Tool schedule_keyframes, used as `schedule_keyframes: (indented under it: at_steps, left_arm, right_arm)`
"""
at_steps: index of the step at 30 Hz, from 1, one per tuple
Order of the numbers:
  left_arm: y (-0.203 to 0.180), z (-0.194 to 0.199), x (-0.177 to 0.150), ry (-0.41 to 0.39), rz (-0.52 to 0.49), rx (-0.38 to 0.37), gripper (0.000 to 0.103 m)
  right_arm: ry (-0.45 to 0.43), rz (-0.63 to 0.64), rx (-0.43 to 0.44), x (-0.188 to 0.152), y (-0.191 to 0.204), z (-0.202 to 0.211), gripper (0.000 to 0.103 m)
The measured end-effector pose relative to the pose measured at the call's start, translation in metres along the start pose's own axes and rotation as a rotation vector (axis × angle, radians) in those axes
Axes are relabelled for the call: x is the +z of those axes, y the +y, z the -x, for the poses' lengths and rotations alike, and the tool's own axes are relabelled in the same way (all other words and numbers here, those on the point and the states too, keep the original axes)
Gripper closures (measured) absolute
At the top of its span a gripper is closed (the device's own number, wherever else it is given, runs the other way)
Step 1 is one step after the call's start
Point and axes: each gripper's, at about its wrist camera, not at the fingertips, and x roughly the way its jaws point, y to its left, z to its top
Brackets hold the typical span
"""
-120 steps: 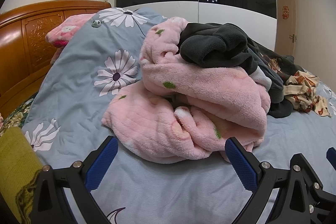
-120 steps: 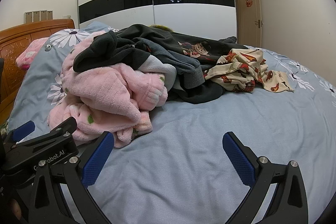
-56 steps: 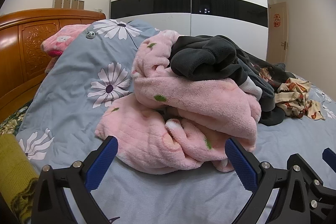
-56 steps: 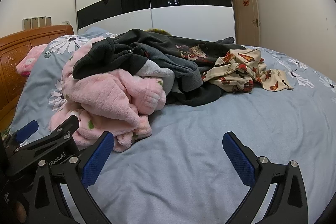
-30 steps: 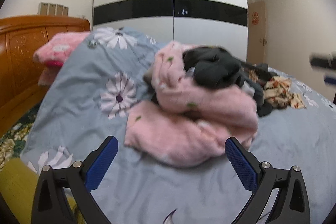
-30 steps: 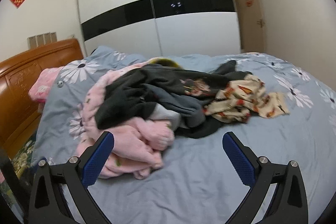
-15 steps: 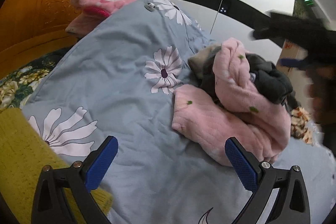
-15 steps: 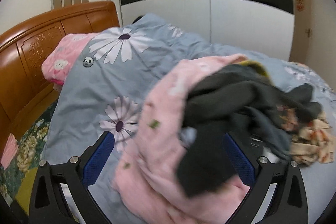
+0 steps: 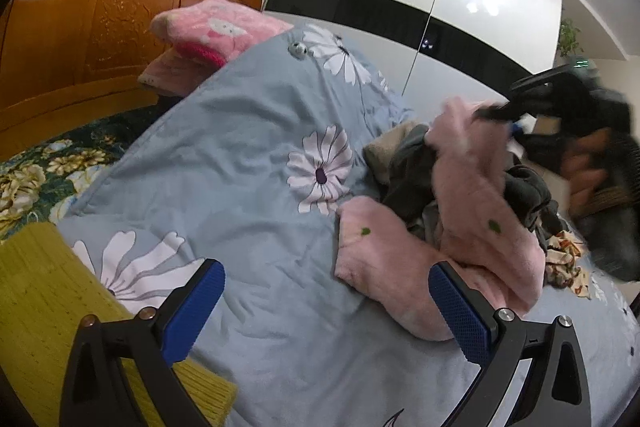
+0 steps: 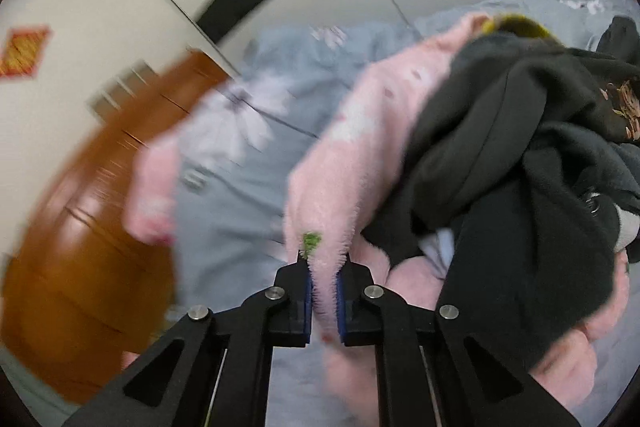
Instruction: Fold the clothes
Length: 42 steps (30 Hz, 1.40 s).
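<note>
The left tongs [image 9: 326,311] hang spread and empty over the grey daisy duvet [image 9: 240,155] — near the heap's left edge. The right tongs [image 10: 323,297] pinch a fold of the pink fleece garment [image 10: 340,163] — likely to draw it from beneath the dark clothes [image 10: 520,147] heaped unfolded on the bed.

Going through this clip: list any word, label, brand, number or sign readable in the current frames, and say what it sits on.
None can be read.
Red diamond wall hanging: gold marks, too blurred to read.
Pink pillow: white cartoon shapes, no lettering visible.
Dark garment: a printed picture, no legible words.
Left gripper and right gripper: no marking shows.
</note>
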Motion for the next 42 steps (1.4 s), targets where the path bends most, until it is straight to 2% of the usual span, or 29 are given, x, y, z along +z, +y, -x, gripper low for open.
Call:
schedule_keyframes:
  at_steps: [2, 5, 9, 11, 13, 16, 19, 21, 27, 30, 33, 37, 42]
  left_arm:
    - [-0.002, 0.007, 0.004, -0.024, -0.008, -0.009, 0.0]
    - [-0.006, 0.016, 0.008, -0.05, -0.024, -0.015, 0.0]
    - [-0.015, 0.029, 0.014, -0.058, -0.026, -0.06, 0.0]
    - [-0.022, 0.038, 0.012, -0.053, -0.041, -0.059, 0.0]
    - [-0.033, 0.051, 0.006, -0.034, -0.069, -0.071, 0.0]
    - [-0.043, 0.069, -0.014, 0.044, -0.091, -0.137, 0.0]
    - [-0.047, 0.083, -0.033, 0.121, -0.091, -0.188, 0.0]
    - [-0.052, 0.092, -0.044, 0.157, -0.1, -0.218, 0.0]
    - [-0.07, 0.123, -0.065, 0.208, -0.15, -0.246, 0.0]
    - [-0.079, 0.138, -0.076, 0.234, -0.175, -0.26, 0.0]
    - [-0.106, 0.134, -0.076, 0.272, -0.167, -0.333, 0.0]
    - [-0.156, 0.097, -0.068, 0.327, -0.19, -0.416, 0.0]
    - [-0.217, 0.013, -0.067, 0.441, -0.219, -0.413, 0.0]
  right_arm:
    - [-0.038, -0.011, 0.051, 0.005, 0.003, 0.038, 0.094]
    - [-0.086, -0.02, 0.085, 0.008, 0.006, 0.091, 0.094]
    - [-0.155, -0.049, 0.151, 0.0, 0.01, 0.169, 0.094]
    - [-0.185, -0.053, 0.193, -0.004, 0.013, 0.209, 0.094]
    - [-0.221, -0.037, 0.238, -0.007, 0.018, 0.254, 0.094]
    - [-0.279, 0.019, 0.267, -0.017, 0.028, 0.312, 0.094]
    - [-0.312, 0.052, 0.255, -0.037, 0.023, 0.367, 0.094]
    - [-0.299, 0.071, 0.206, -0.06, 0.007, 0.394, 0.094]
    - [-0.208, -0.003, 0.075, -0.168, -0.082, 0.444, 0.094]
    - [-0.181, -0.098, -0.012, -0.226, -0.139, 0.458, 0.094]
    - [-0.15, -0.197, -0.047, -0.272, -0.184, 0.459, 0.094]
    - [-0.07, -0.221, -0.055, -0.302, -0.206, 0.44, 0.094]
    - [-0.025, -0.184, -0.071, -0.309, -0.223, 0.43, 0.093]
